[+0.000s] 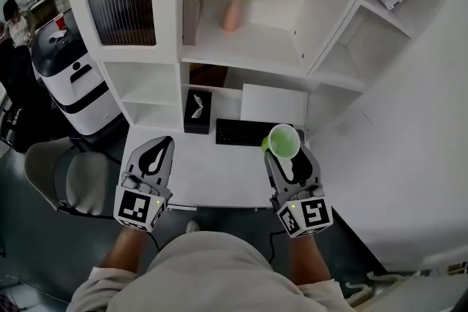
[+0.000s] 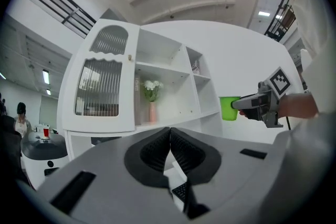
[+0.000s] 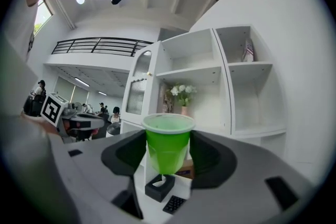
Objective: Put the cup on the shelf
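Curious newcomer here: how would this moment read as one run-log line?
right gripper: shut on green cup, upright | left gripper: shut, empty | shelf: cup not yet on it

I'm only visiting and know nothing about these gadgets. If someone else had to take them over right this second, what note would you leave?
Right gripper: shut on the green cup, which is upright and held in the air in front of the white shelf unit, above the desk.
Left gripper: jaws together, empty, over the desk.
Done: the cup is picked up.
Left: carry the cup to a shelf, set it down upright and let go. The compartments on the right look bare. The middle one holds a flower vase and a book.
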The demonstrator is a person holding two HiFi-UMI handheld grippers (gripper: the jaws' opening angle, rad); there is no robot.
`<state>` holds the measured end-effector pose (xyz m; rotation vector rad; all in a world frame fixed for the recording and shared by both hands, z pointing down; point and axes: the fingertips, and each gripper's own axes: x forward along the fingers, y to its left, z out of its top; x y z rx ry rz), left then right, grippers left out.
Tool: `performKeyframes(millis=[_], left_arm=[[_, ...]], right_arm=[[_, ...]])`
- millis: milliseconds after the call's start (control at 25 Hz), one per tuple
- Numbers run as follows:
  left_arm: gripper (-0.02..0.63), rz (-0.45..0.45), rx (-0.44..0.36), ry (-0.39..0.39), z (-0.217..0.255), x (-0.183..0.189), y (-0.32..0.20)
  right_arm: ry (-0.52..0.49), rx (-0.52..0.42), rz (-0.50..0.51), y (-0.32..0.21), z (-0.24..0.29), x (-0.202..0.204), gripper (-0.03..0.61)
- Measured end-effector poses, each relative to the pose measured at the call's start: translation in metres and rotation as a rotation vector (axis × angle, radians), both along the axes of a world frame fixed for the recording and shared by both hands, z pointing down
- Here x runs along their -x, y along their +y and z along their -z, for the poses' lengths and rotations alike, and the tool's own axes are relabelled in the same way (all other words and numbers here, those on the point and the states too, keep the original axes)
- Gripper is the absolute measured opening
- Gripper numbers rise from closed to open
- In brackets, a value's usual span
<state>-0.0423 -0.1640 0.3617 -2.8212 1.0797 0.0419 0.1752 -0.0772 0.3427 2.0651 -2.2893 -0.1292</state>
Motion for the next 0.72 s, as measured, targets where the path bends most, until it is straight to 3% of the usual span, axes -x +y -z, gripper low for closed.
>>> performKeyframes(millis=[360,720], left_arm=[[0.002,-0.005,0.030,0.004,-0.008,0.005,-0.043],[0.002,0.052,0.054,0.008,-0.015,0.008,-0.058]], right_arm=[[0.015,-0.008,0.007,-0.073,0.021,-0.005,0.265],[0.024,-0.025,0.042,-0.119,0.042,-0.024,0.265]])
